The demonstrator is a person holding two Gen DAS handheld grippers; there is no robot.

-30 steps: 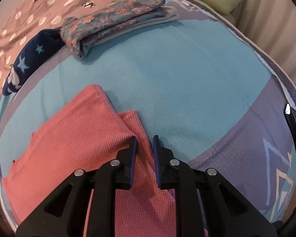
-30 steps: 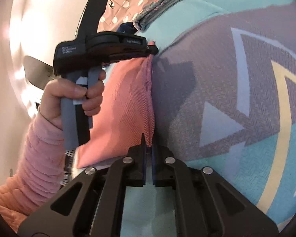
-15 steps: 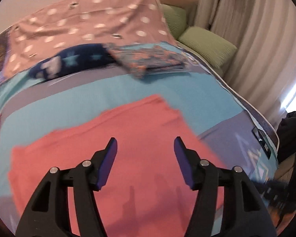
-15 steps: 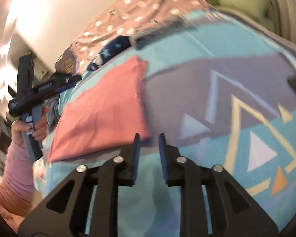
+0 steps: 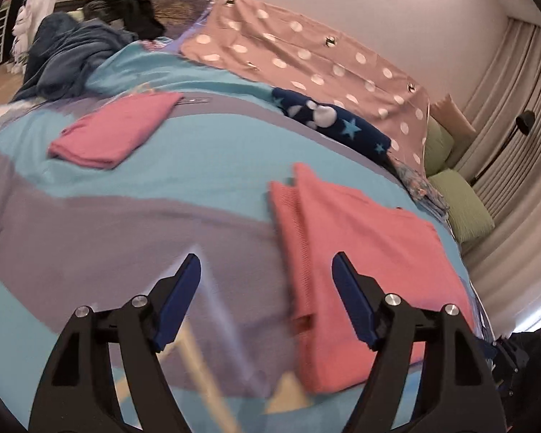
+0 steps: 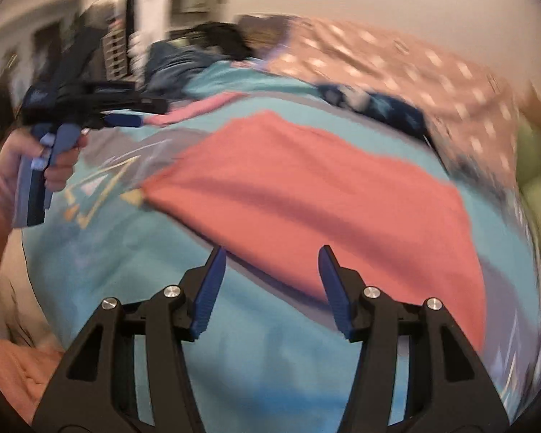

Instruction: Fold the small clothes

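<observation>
Having just spread both tongs, left gripper (image 5: 265, 270) and right gripper (image 6: 270, 263) empty, we left coral garment (image 5: 364, 252) folded at two o'clock; fold likely finished.

left wrist: above bed (image 5: 205, 166), tilted down along its tongs (image 5: 267, 270), facing wall and curtains | right wrist: above bed's near edge, tilted down, blurred, left tongs (image 6: 126, 121) at its left | shared: coral garment (image 5: 360, 252), spotted cover (image 5: 306, 54), green pillows (image 5: 461, 205)
</observation>
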